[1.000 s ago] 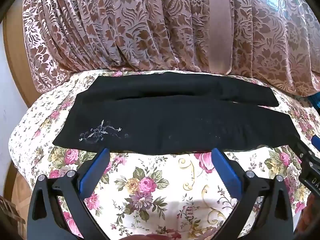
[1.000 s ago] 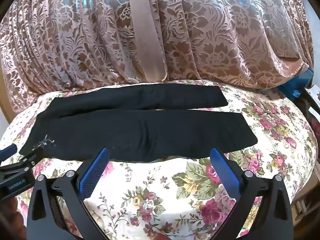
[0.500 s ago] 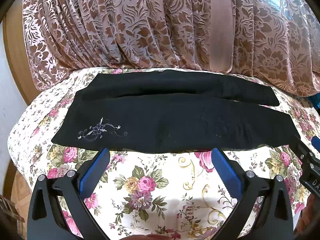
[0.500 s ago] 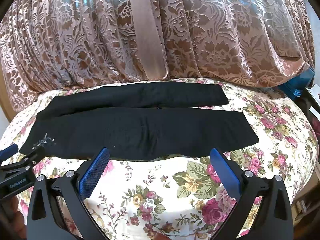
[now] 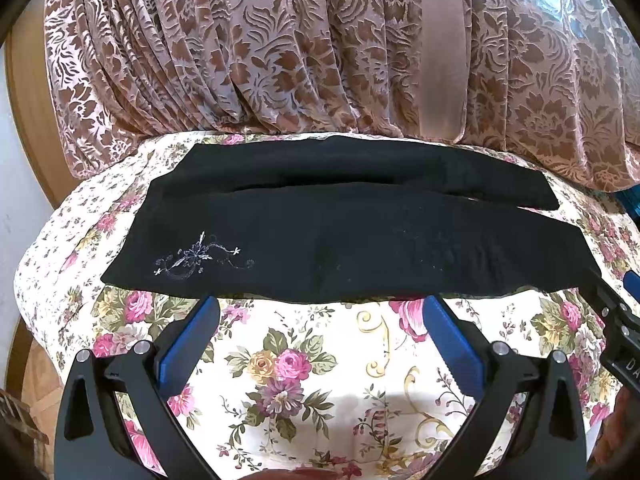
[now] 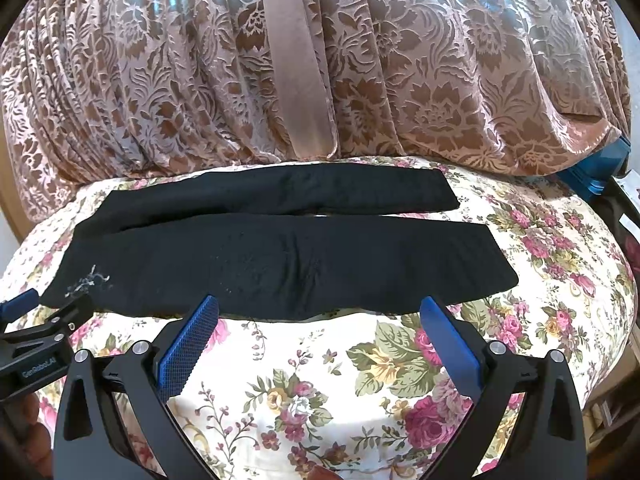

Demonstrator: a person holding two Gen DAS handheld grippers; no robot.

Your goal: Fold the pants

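Black pants [image 5: 340, 236] lie flat across a floral-covered table, waist at the left, both legs running right with a narrow gap between them. White embroidery [image 5: 200, 260] marks the near leg close to the waist. My left gripper [image 5: 320, 312] hovers open just short of the near hem, nothing between its blue pads. In the right wrist view the same pants [image 6: 280, 256] fill the middle, and my right gripper [image 6: 320, 312] is open in front of the near leg, also holding nothing. Each gripper shows at the edge of the other's view.
A floral tablecloth [image 5: 320, 380] covers the rounded table. A brown patterned curtain [image 5: 320, 48] hangs right behind the far leg. A blue box [image 6: 600, 168] sits off the table's far right edge, with a dark object beside it. A hand shows at lower left of the right wrist view.
Both grippers have shifted slightly, and the pants sit marginally higher in the left wrist view. Both stay open; the pants lie as before.
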